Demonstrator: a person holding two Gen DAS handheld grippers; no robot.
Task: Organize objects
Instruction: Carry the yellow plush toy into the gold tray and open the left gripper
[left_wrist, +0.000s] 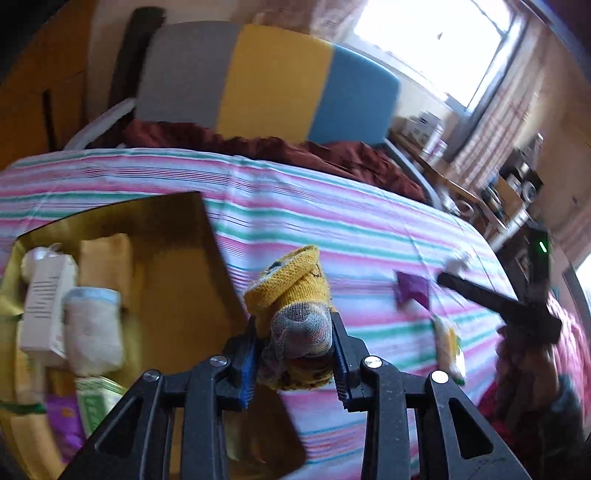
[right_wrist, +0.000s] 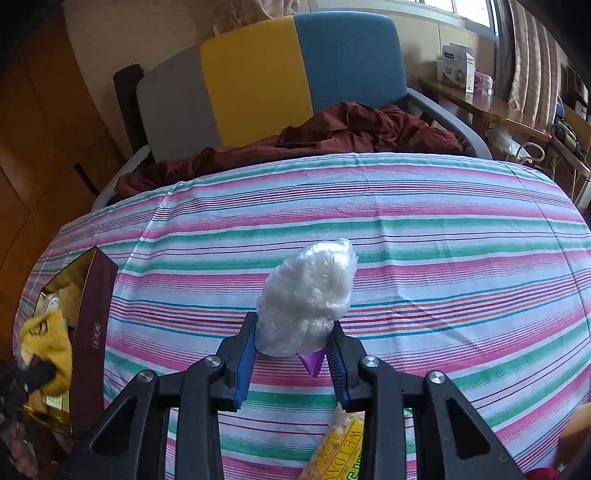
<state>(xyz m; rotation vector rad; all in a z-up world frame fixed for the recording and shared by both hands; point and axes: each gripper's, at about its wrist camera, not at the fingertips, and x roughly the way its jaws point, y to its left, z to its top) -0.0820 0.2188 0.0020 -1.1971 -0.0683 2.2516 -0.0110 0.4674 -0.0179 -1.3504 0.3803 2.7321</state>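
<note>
My left gripper (left_wrist: 294, 320) is shut on a yellow sock with a grey toe (left_wrist: 291, 291), held up beside the open gold-lined box (left_wrist: 173, 280). The box holds a white carton (left_wrist: 44, 306), a rolled white sock (left_wrist: 94, 332) and other packets. My right gripper (right_wrist: 293, 324) is shut on a clear plastic bag of white stuff (right_wrist: 308, 295), above the striped bed sheet (right_wrist: 424, 258). Under that bag lies a purple packet (right_wrist: 312, 362). In the right wrist view, the yellow sock (right_wrist: 46, 339) shows at the far left over the dark red box (right_wrist: 92, 332).
A yellow snack packet (right_wrist: 338, 452) lies on the sheet below the right gripper. Dark red cloth (right_wrist: 332, 133) is bunched at the head of the bed, before a grey, yellow and blue headboard (right_wrist: 258, 85). A wooden desk with boxes (right_wrist: 458, 70) stands at the right.
</note>
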